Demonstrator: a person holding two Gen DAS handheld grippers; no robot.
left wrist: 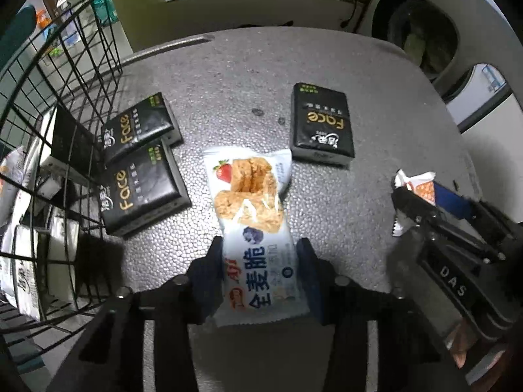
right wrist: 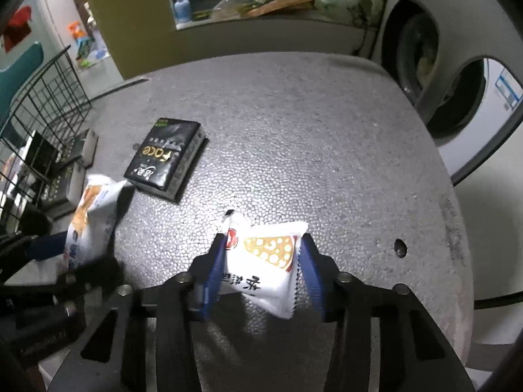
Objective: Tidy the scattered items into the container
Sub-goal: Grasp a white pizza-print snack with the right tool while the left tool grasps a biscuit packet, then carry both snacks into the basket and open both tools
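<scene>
Wire basket (left wrist: 65, 104) at worktop (left wrist: 261, 75) left edge: tissue packs, boxes inside. My left tongs (left wrist: 261, 254) pinch wholegrain snack packet (left wrist: 251, 215); my right tongs (right wrist: 263, 254) pinch small cracker packet (right wrist: 268, 261) (partly spread). Three black tissue packs (left wrist: 322, 124) outside basket.

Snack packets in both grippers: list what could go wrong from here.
1. The left gripper pinches the long cereal-bar packet near one end; the free end may droop and snag the wire basket.
2. The right gripper grips the small cracker packet across puffy wrapping; it could slip.
3. Three black tissue packs remain out, two beside the basket, easily bumped.
</scene>
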